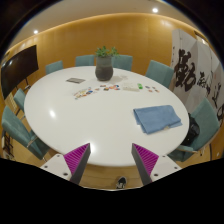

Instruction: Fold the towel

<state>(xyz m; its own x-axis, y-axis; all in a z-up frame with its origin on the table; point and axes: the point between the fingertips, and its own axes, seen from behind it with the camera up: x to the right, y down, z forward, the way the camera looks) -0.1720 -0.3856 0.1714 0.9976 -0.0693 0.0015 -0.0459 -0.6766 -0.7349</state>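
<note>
The gripper (111,158) is hovering well short of the blue towel (158,119), lying far right on the white table (90,125), its 2 fingers spread wide, holding nothing, likely for an approach.

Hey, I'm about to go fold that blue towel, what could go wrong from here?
The towel lies near the white table's rim, so a pull may drag it off. The open tool is well short of it, and reaching across could knock the chair beside it. Small items by the plant pot look safely distant.
</note>
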